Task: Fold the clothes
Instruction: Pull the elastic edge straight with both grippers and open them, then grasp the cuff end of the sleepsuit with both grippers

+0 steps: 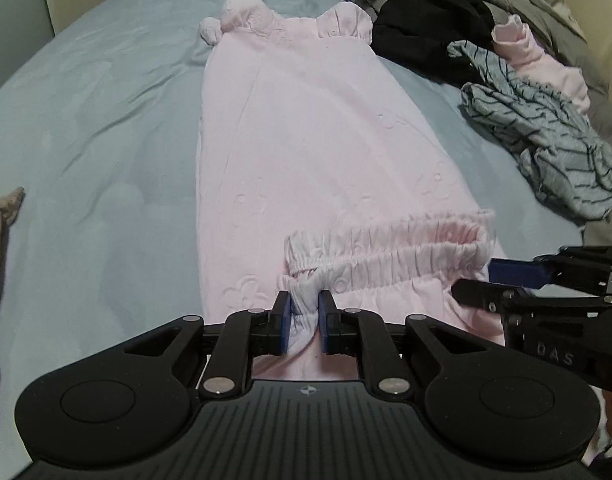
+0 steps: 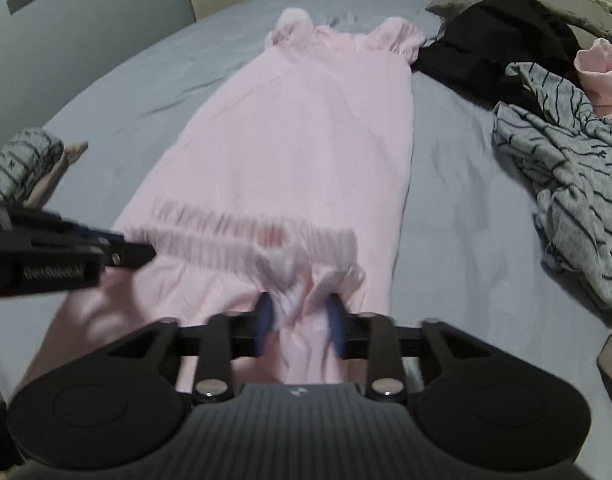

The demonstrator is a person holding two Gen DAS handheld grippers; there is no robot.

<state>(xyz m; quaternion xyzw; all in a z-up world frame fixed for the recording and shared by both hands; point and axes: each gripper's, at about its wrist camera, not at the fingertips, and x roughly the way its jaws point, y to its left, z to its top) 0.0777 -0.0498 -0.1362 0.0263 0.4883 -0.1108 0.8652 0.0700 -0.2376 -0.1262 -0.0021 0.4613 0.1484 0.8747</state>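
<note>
A long pale pink dress (image 1: 306, 140) (image 2: 306, 140) lies flat on the blue-grey bed sheet (image 1: 86, 120), with its puffed sleeves at the far end. Its ruffled hem (image 1: 385, 240) (image 2: 226, 228) is folded back over the skirt near me. My left gripper (image 1: 306, 312) (image 2: 134, 246) is shut on a bunch of hem fabric at the left end of the ruffle. My right gripper (image 2: 300, 316) (image 1: 485, 280) is at the ruffle's other end. Its jaws stand apart with loose pink fabric between them, and the pads do not seem to press on it. The right wrist view is blurred.
A crumpled grey striped garment (image 1: 545, 140) (image 2: 565, 180), a black garment (image 1: 425, 20) (image 2: 485, 40), a pink garment (image 1: 545, 64) and grey bedding are piled on the right of the bed. A beige cloth (image 1: 2, 240) and a folded striped piece (image 2: 22, 160) lie at the left edge.
</note>
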